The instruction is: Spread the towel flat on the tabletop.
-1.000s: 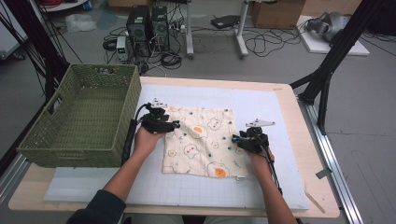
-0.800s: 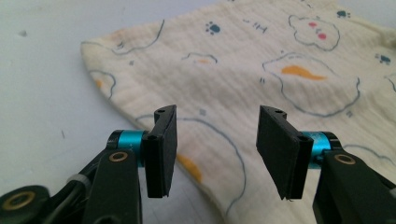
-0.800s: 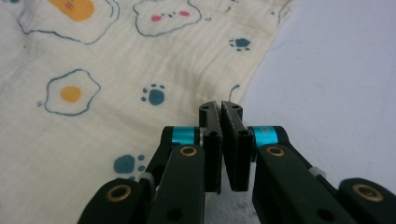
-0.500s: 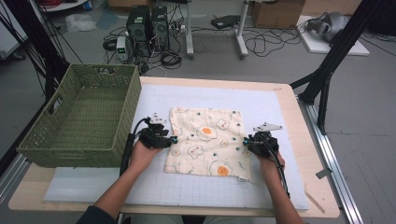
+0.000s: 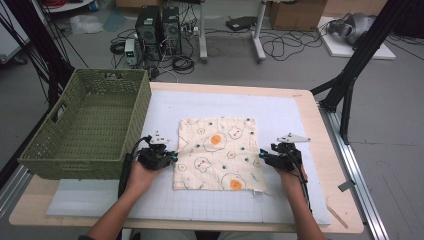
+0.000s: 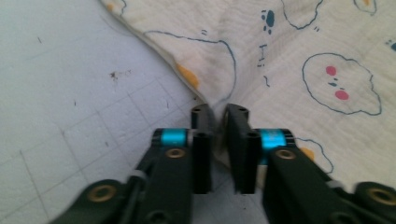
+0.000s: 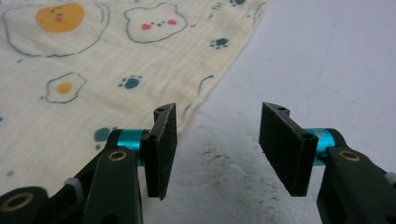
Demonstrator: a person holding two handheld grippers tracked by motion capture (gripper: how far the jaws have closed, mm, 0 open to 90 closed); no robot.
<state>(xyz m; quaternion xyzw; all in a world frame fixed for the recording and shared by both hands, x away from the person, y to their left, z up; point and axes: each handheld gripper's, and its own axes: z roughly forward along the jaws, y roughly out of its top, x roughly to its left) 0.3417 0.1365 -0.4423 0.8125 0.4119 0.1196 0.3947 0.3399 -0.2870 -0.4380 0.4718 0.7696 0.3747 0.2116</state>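
Right now I have the printed cloth [image 5: 218, 153] lying flat at the middle of the white mat [image 5: 280, 110], with the green basket [image 5: 90, 125] off at nine o'clock from it, well apart from its edge.

My left gripper [image 5: 172, 156] sits at the cloth's nine o'clock edge. In the left gripper view the jaws of this gripper [image 6: 219, 114] have just been closing and stand narrow, with a raised fold of the cloth's [image 6: 289, 56] hem between them; the pads look to be pinching that fold, which lifts slightly off the mat [image 6: 70, 84].

My right gripper [image 5: 263, 158] is at the cloth's three o'clock edge, low toward the near corner. In the right gripper view its jaws [image 7: 217, 123] have just been opening and stand apart with bare mat [image 7: 327, 60] between them. The cloth's [image 7: 116, 70] edge runs from twelve o'clock down to the inner pad at about eight o'clock, lying just beside that pad; nothing is gripped there.

Both of my hands rest low on the mat, the left hand [image 5: 140, 175] at seven o'clock of the cloth and the right hand [image 5: 292, 177] at four o'clock.
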